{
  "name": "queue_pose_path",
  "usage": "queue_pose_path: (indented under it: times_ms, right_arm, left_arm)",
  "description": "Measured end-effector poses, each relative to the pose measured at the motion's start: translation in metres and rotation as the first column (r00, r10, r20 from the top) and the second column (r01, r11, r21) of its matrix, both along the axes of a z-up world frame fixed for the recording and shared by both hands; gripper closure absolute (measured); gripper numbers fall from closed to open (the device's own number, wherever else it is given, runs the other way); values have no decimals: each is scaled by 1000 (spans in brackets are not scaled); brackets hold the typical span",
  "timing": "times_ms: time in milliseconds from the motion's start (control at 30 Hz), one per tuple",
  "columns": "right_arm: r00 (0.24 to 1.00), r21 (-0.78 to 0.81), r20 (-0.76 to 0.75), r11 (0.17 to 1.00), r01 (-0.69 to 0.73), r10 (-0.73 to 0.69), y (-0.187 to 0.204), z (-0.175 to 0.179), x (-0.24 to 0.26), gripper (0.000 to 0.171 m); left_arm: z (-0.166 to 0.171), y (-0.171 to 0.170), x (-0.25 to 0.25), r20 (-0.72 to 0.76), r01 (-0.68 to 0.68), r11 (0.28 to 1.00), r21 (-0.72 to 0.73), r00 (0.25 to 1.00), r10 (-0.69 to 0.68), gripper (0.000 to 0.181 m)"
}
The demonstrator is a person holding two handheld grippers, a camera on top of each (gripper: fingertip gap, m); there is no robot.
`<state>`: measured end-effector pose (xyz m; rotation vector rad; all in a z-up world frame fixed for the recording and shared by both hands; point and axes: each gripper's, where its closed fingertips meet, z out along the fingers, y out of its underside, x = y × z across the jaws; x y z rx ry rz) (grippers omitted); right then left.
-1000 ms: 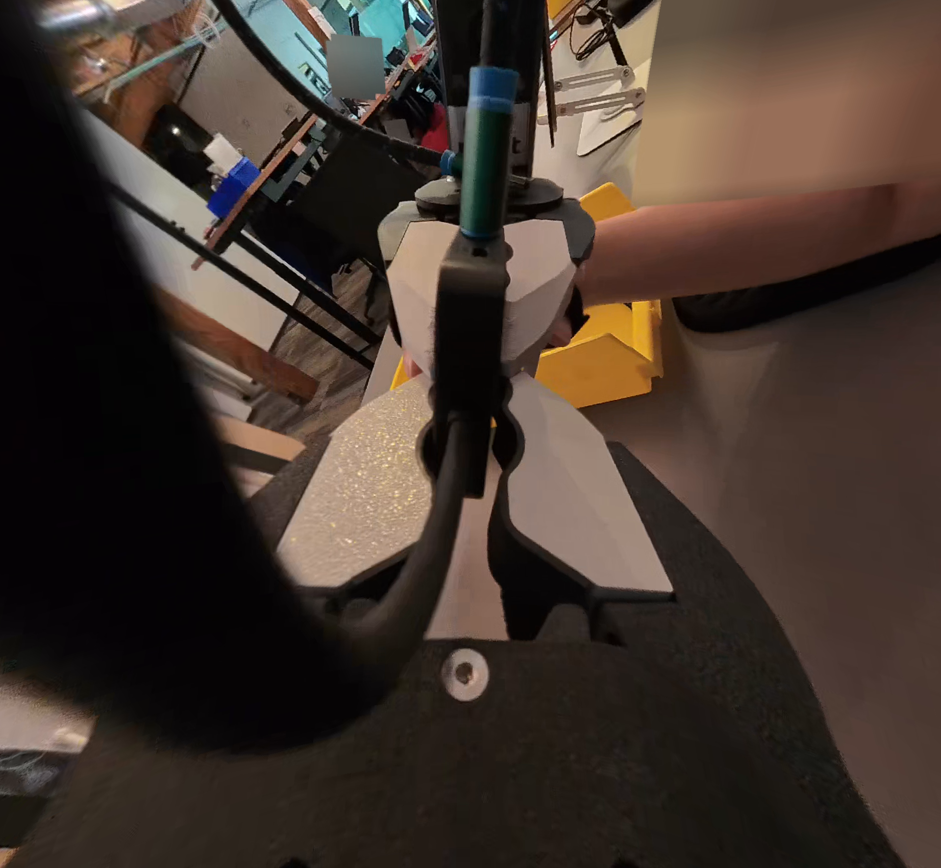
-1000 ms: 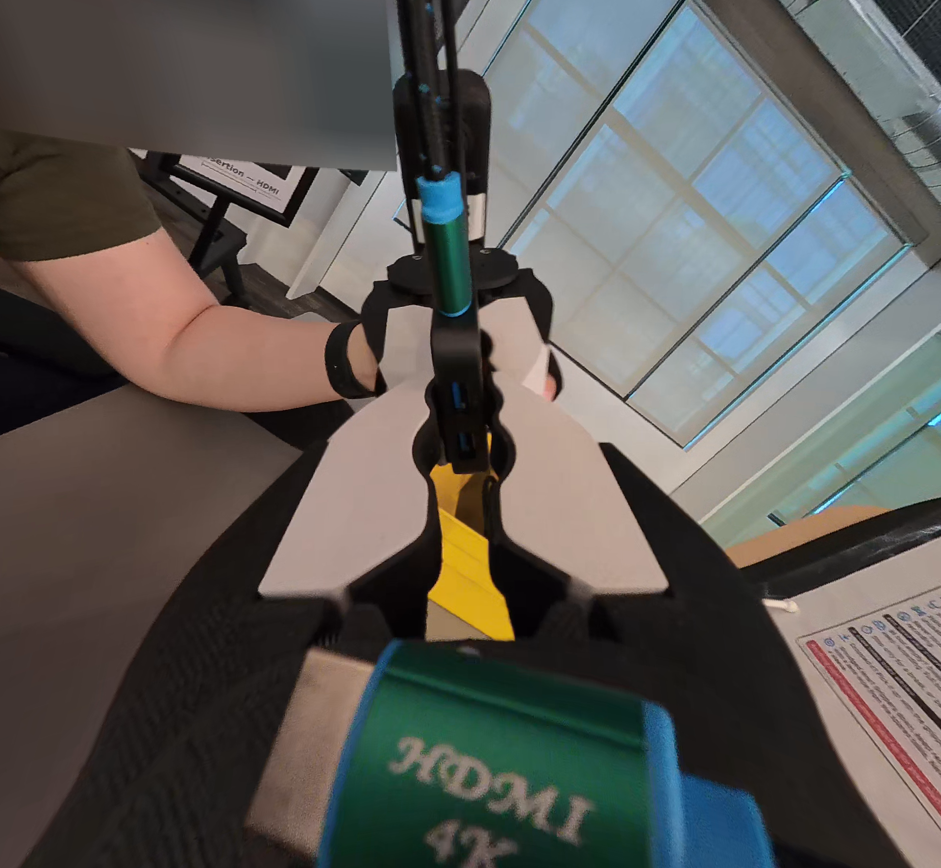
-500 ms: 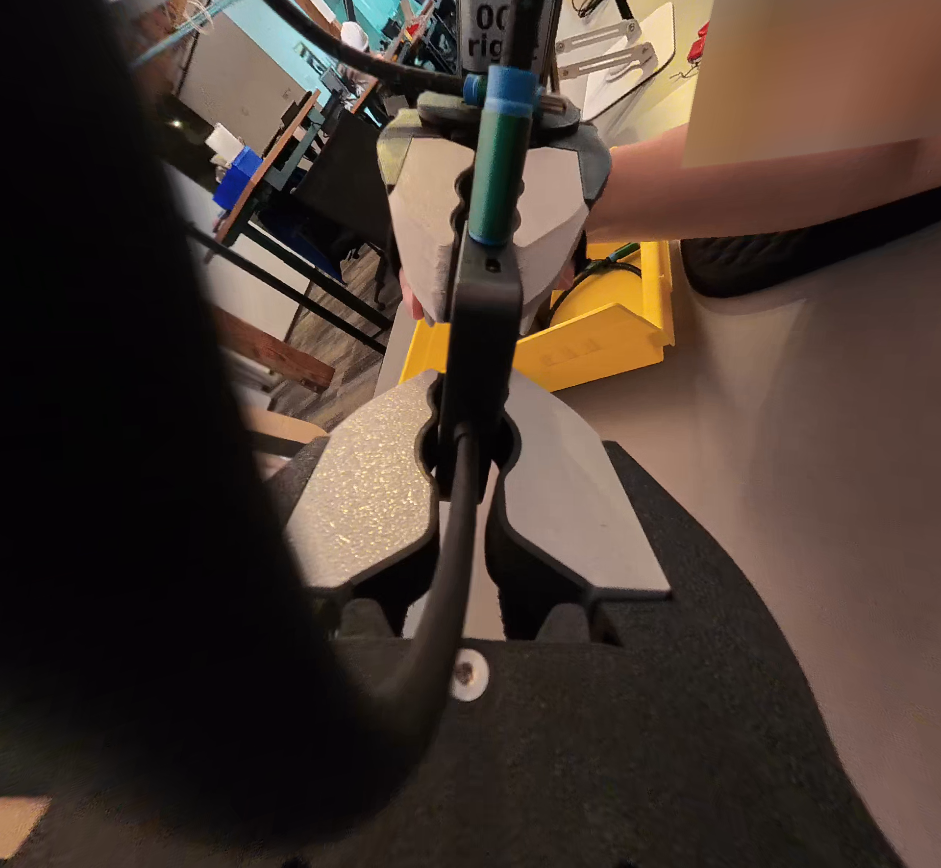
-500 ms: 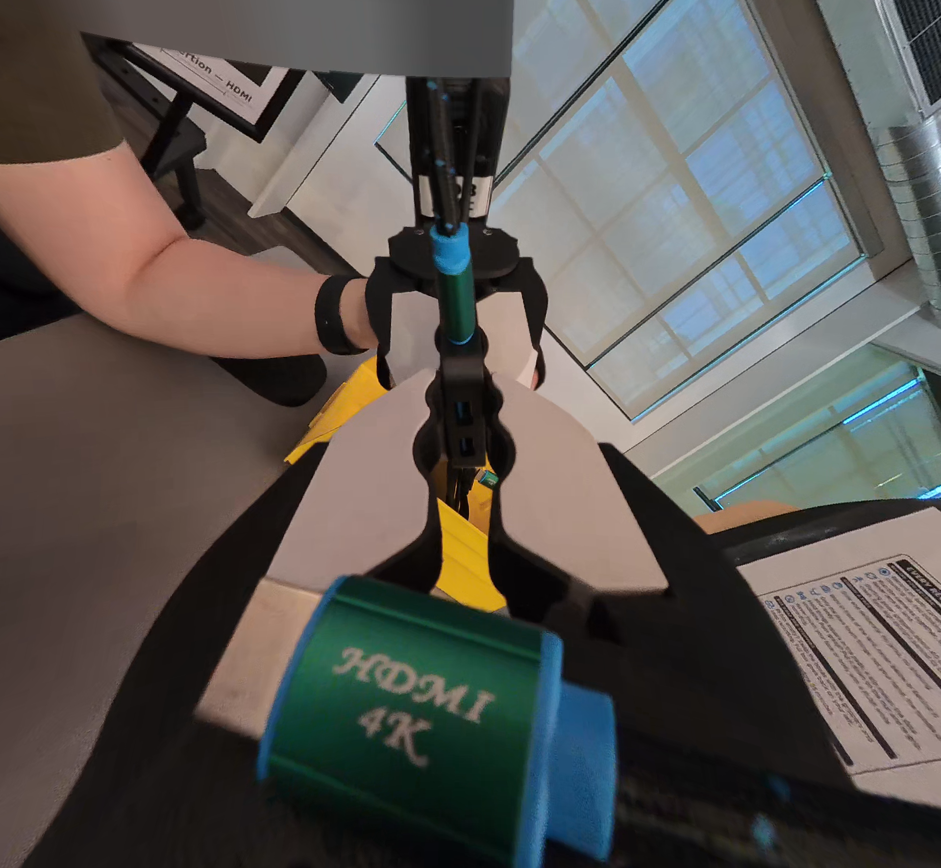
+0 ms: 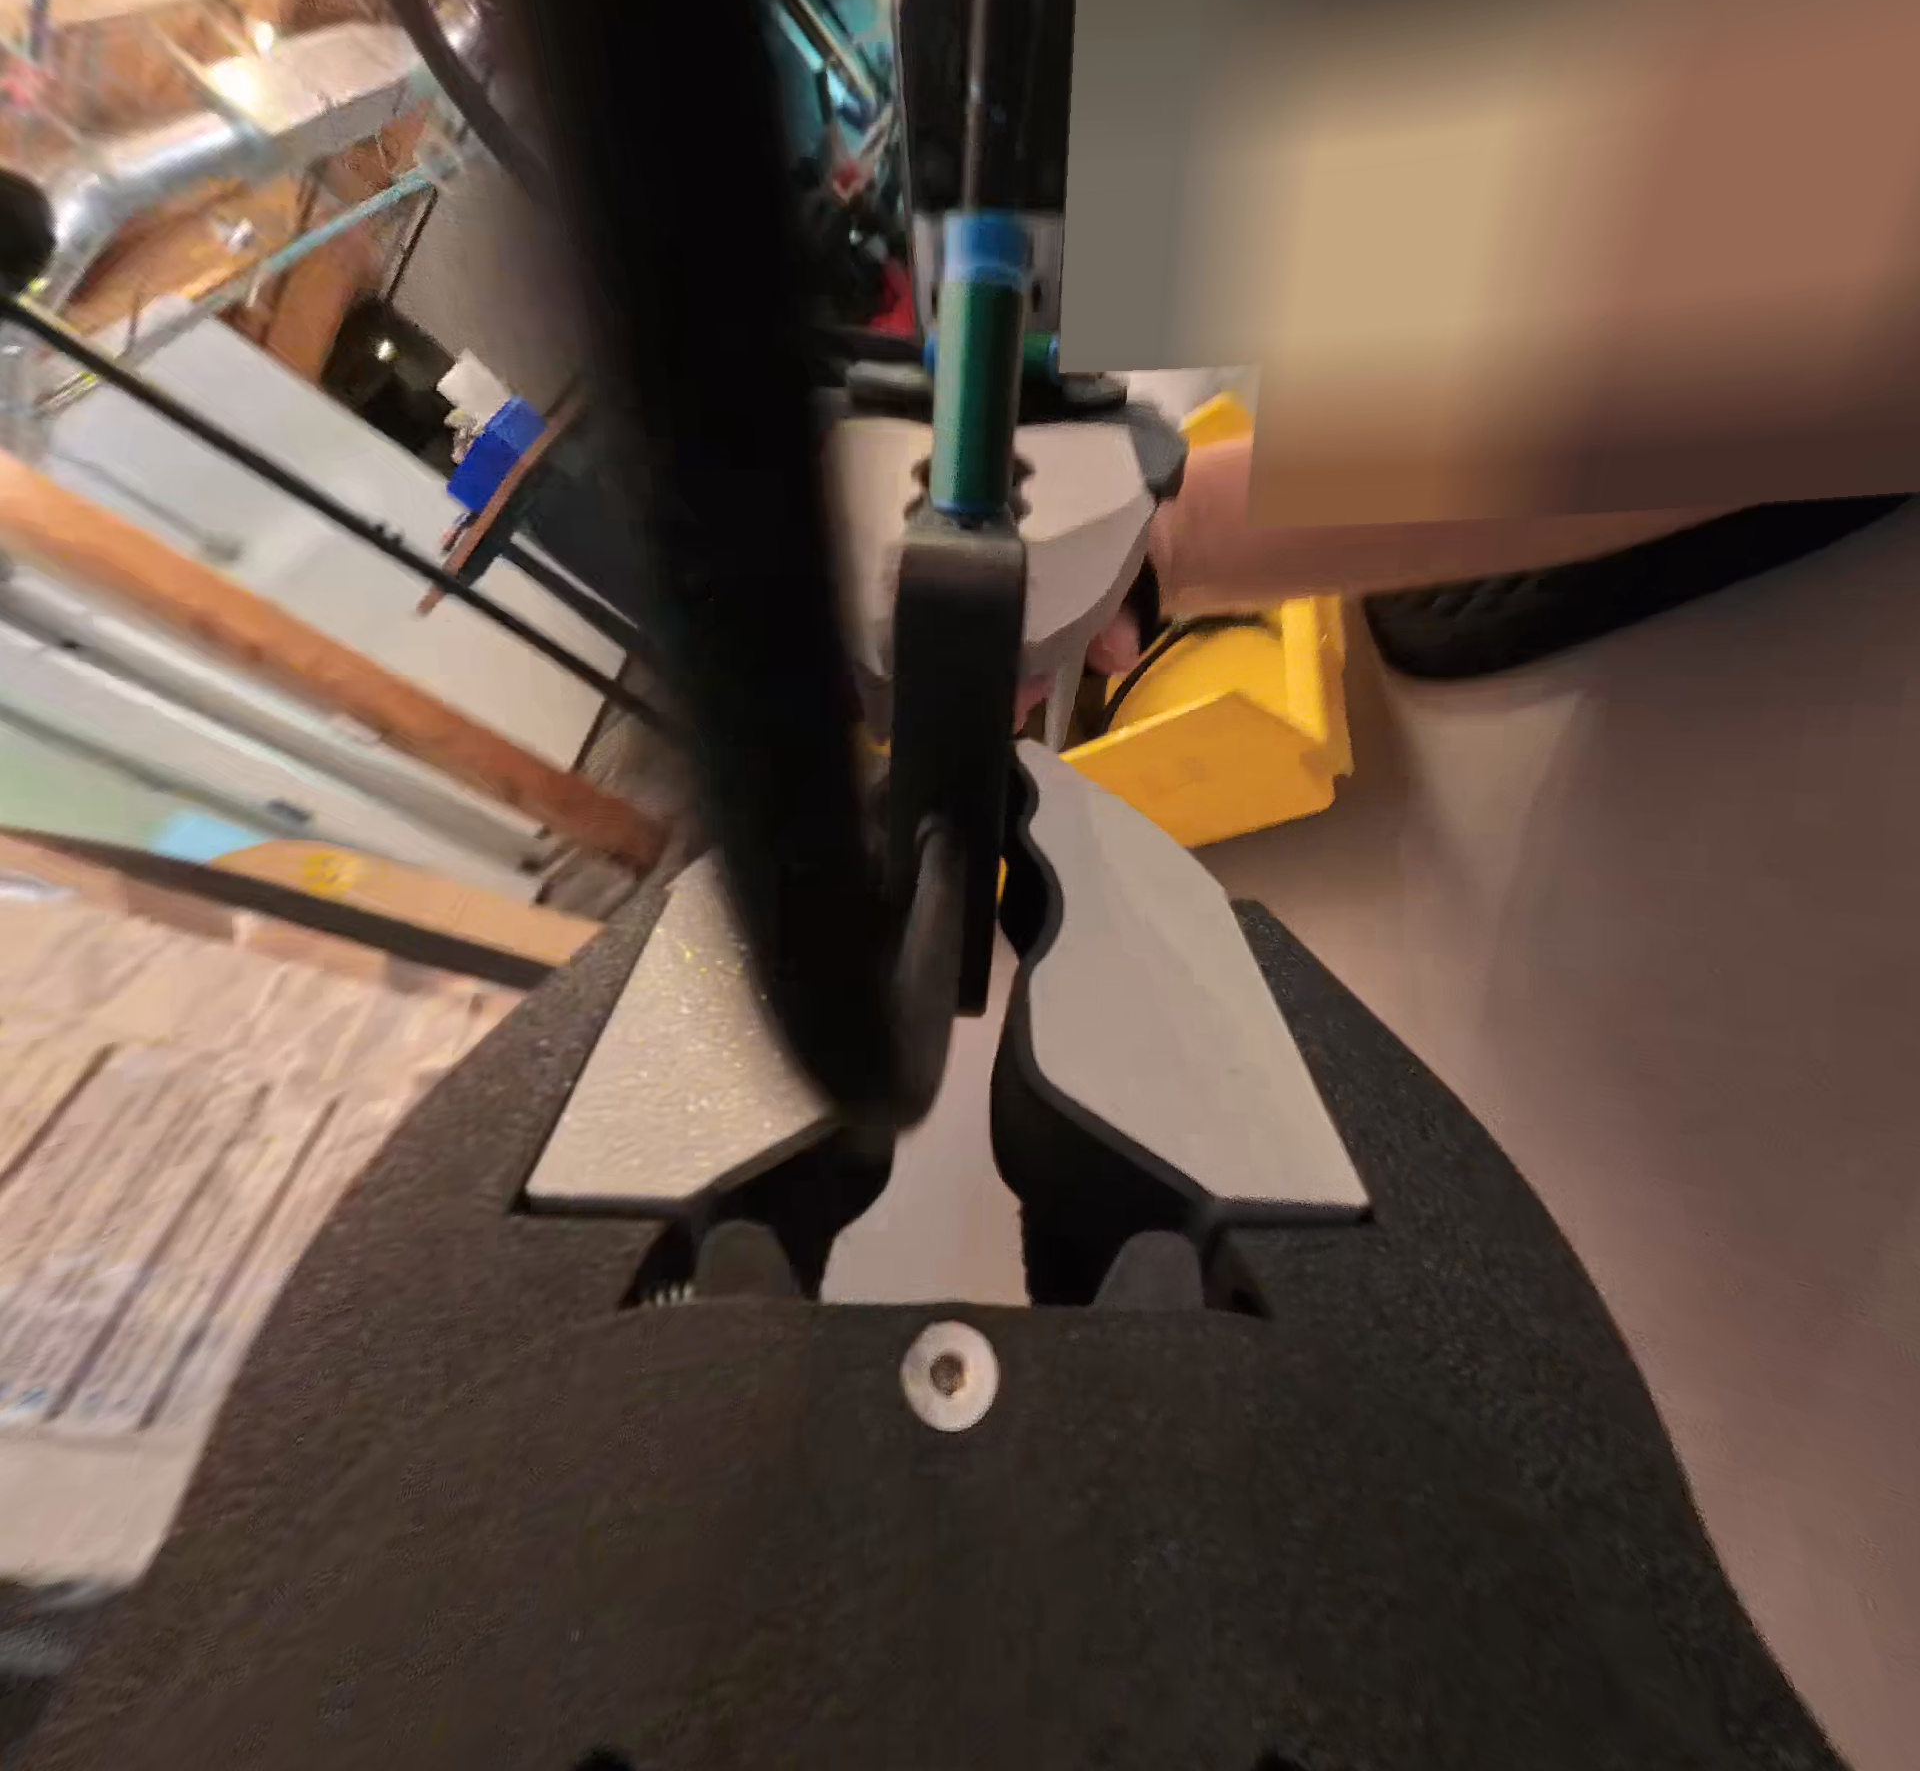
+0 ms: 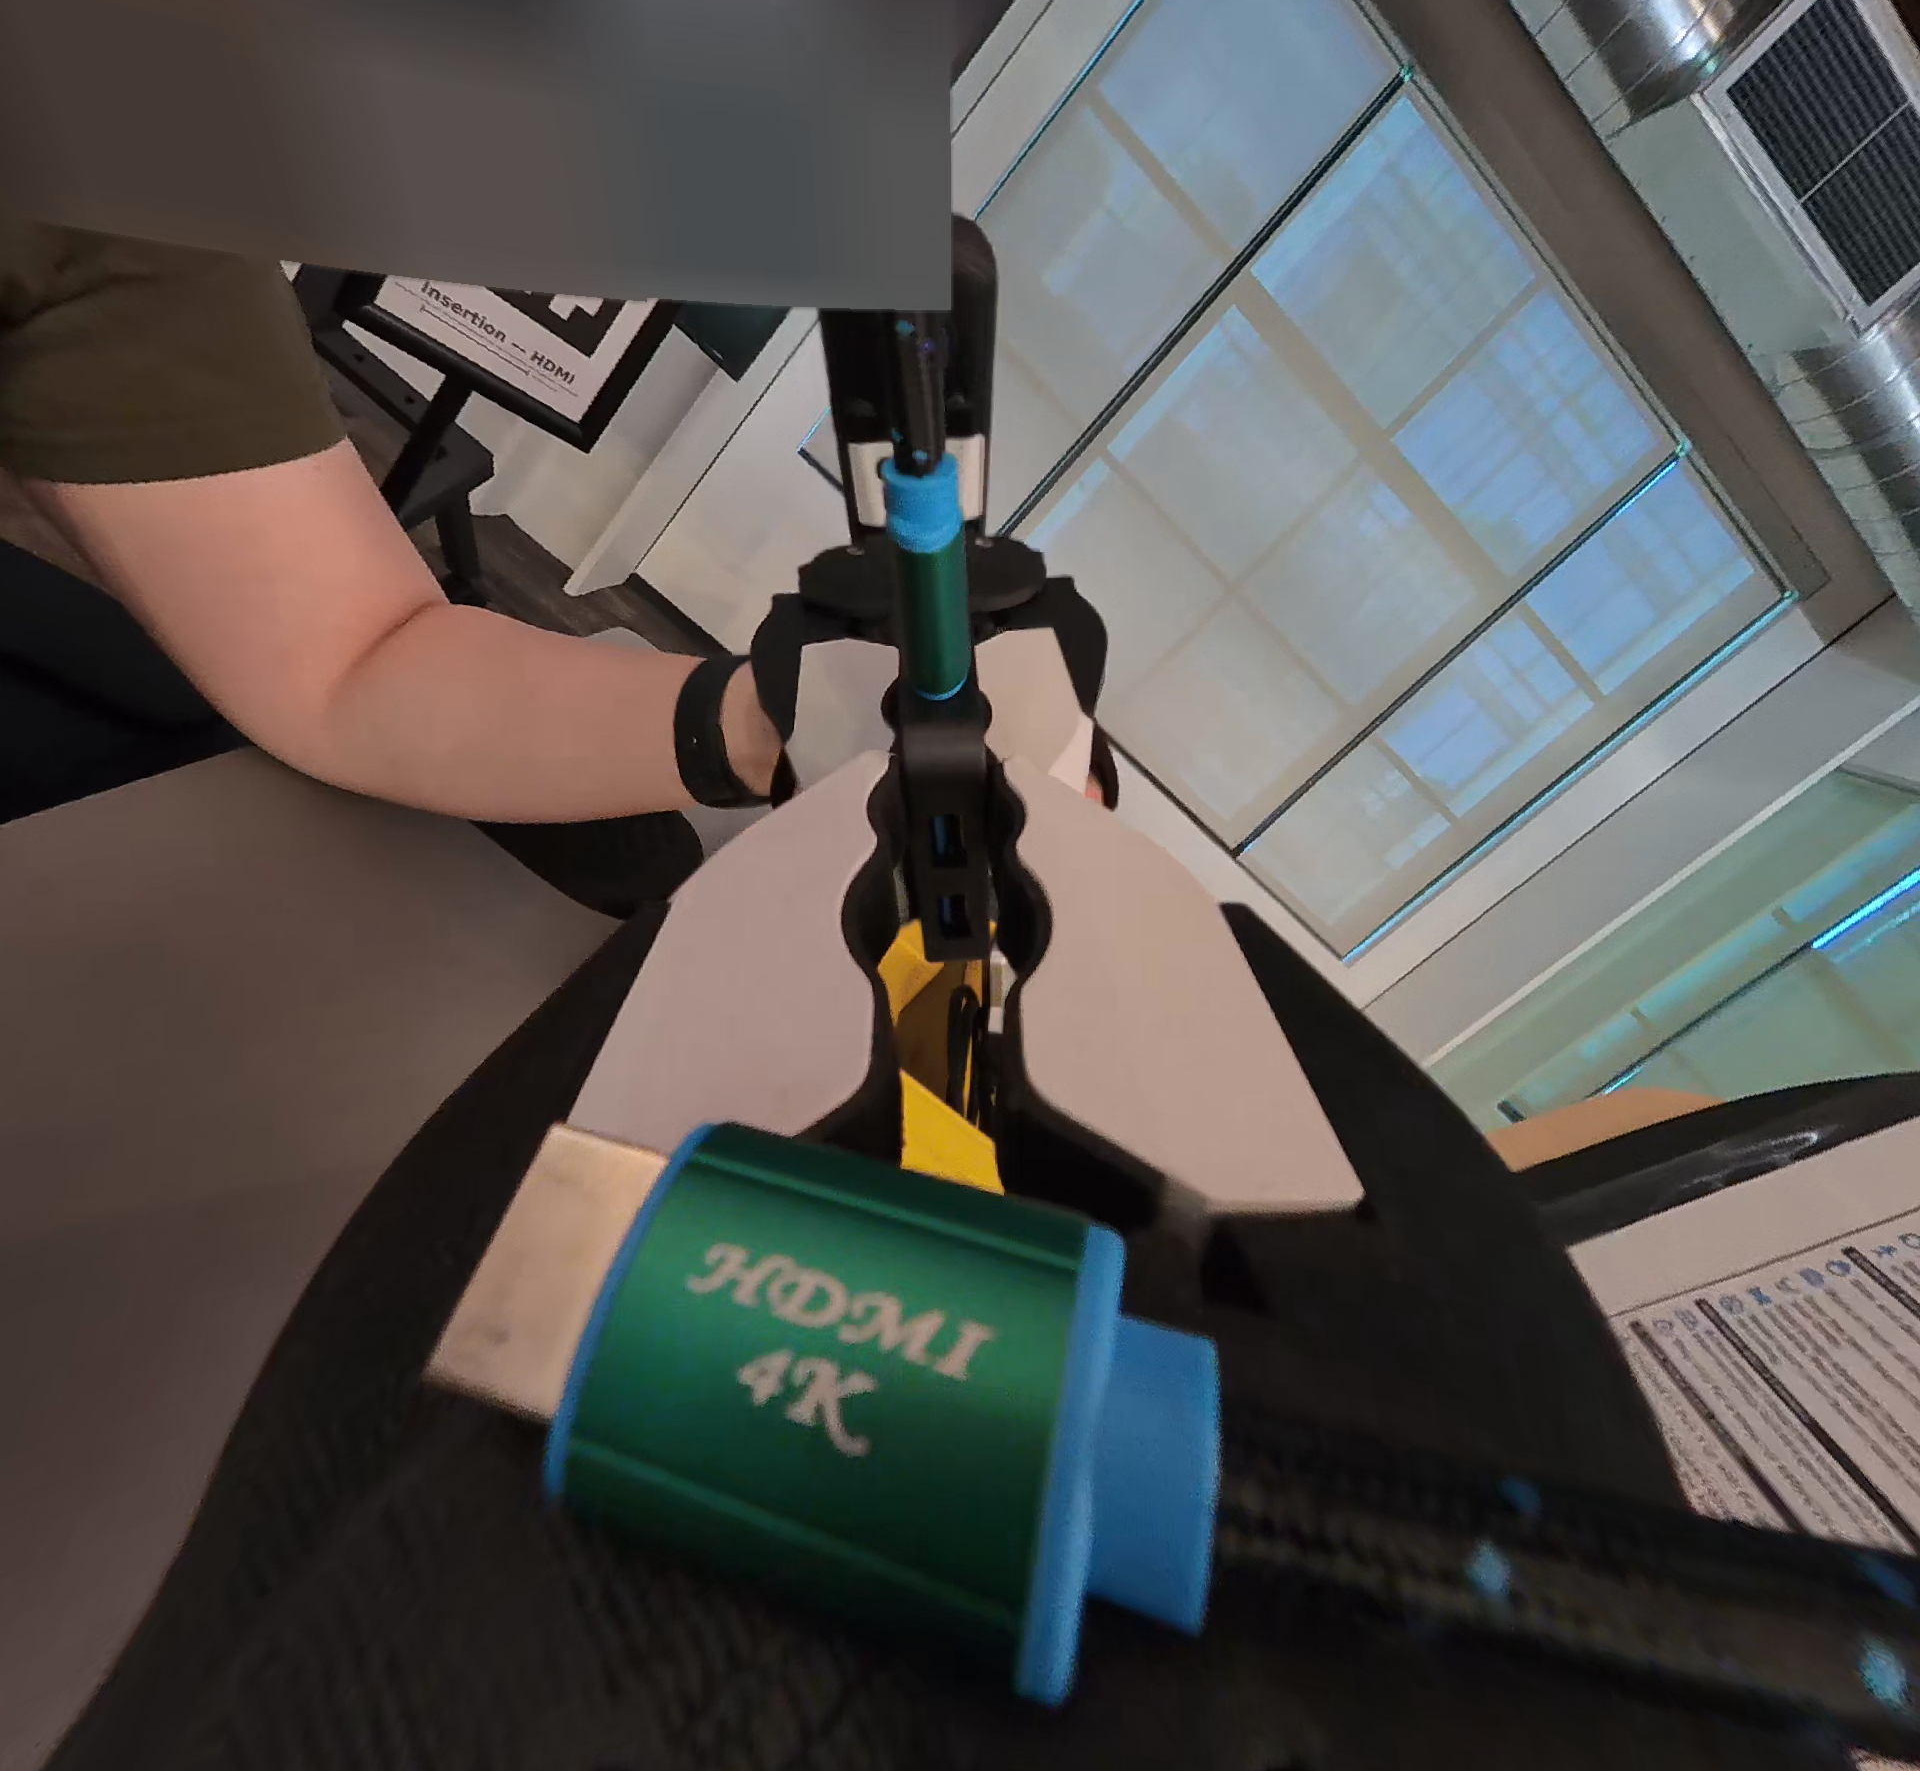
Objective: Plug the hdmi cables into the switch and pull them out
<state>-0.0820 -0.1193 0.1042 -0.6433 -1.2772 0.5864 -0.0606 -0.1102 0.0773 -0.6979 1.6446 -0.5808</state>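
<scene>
A small black switch is held between my two grippers, which face each other above the table. A green HDMI plug with blue ends is seated in the switch's far end. My left gripper is shut on the switch's near end. My right gripper is shut on the switch, whose blue ports show, with the seated plug beyond. A second green HDMI plug with its bare silver connector lies loose across the right gripper's body. The right gripper's white fingers show behind the switch.
A yellow bin sits on the grey table under the grippers. A thick black cable hangs close to the left lens and hides the left finger. A printed sheet lies at the right. A person's forearm reaches in.
Both grippers have kept their hold on the switch while tilting. The black cable has swung across the left view, which is now blurred. The loose green plug has slid right and turned.
</scene>
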Motion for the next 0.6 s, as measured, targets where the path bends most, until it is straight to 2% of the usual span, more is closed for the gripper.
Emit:
queue_pose_path:
  times_ms: [133, 267, 400, 600]
  right_arm:
    - [1000, 35, 8, 999, 3, -3, -4, 1, -2, 156]
    - [999, 66, 42, 998, 16, -19, -5, -2, -6, 156]
    - [999, 104, 42, 994, 23, -27, -9, 0, -8, 156]
    - [997, 110, 52, 992, 55, -61, -4, -2, -8, 157]
  left_arm:
    - [10, -14, -8, 29, 122, 980, -158, 993, -119, 160]
    - [1, -14, -4, -21, 102, 984, -145, 994, -106, 160]
    - [3, -18, -4, -8, 145, 967, -211, 989, -151, 160]
    - [1, -10, -3, -9, 86, 992, -96, 996, -87, 166]
